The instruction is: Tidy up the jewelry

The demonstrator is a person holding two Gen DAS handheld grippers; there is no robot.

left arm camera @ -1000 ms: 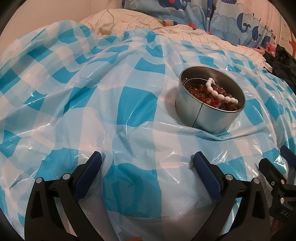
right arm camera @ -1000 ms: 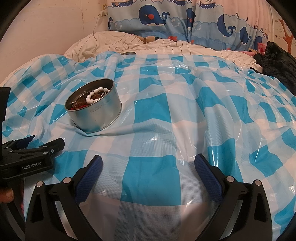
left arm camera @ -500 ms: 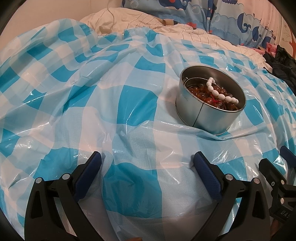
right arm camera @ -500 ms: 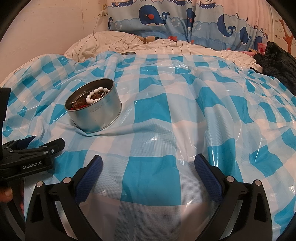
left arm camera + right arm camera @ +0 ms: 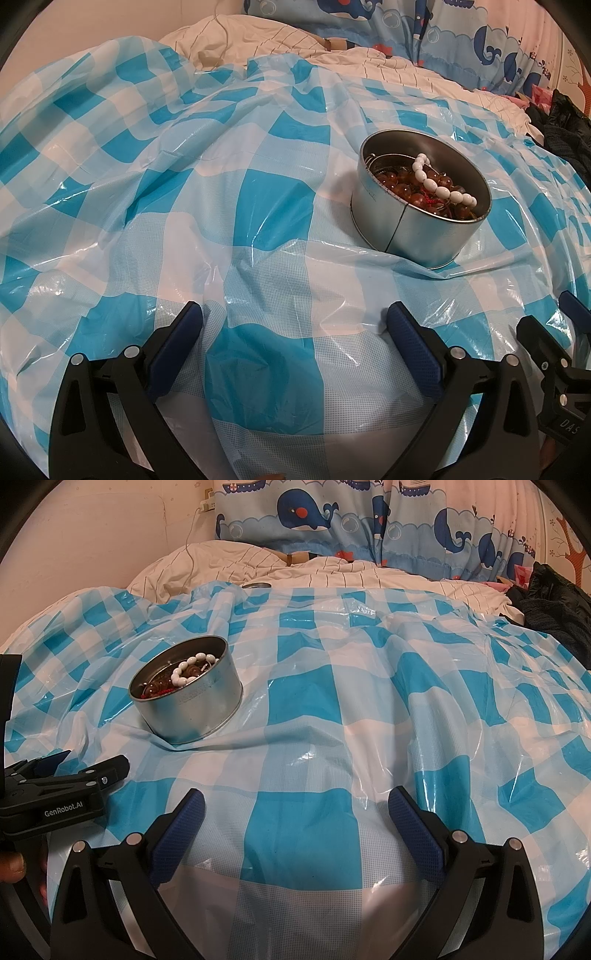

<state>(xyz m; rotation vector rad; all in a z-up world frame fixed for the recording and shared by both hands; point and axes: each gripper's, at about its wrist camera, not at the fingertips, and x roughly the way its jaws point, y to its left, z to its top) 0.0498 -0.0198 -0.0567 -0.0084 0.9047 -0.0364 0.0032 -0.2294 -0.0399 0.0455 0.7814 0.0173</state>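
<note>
A round metal tin (image 5: 413,232) (image 5: 199,710) stands on a blue-and-white checked plastic sheet (image 5: 280,206) (image 5: 354,694). Inside it lie a white bead bracelet (image 5: 441,184) (image 5: 186,668) and brown bead strands (image 5: 397,186) (image 5: 157,685). My left gripper (image 5: 295,332) is open and empty, hovering over the sheet nearer than the tin and left of it. My right gripper (image 5: 295,812) is open and empty too, nearer than the tin and to its right. Each gripper shows at the edge of the other's view: the right one (image 5: 561,332), the left one (image 5: 74,771).
The sheet covers a bed with a striped cream quilt (image 5: 332,576) behind. A whale-print curtain (image 5: 369,517) hangs at the back, and a cable runs from a wall socket (image 5: 207,504). Dark clothing (image 5: 554,605) lies at the far right. A hand (image 5: 13,866) holds the left gripper.
The left wrist view has tilted down slightly, so the tin sits a little lower in it. The right gripper has not moved. Both stay open.
</note>
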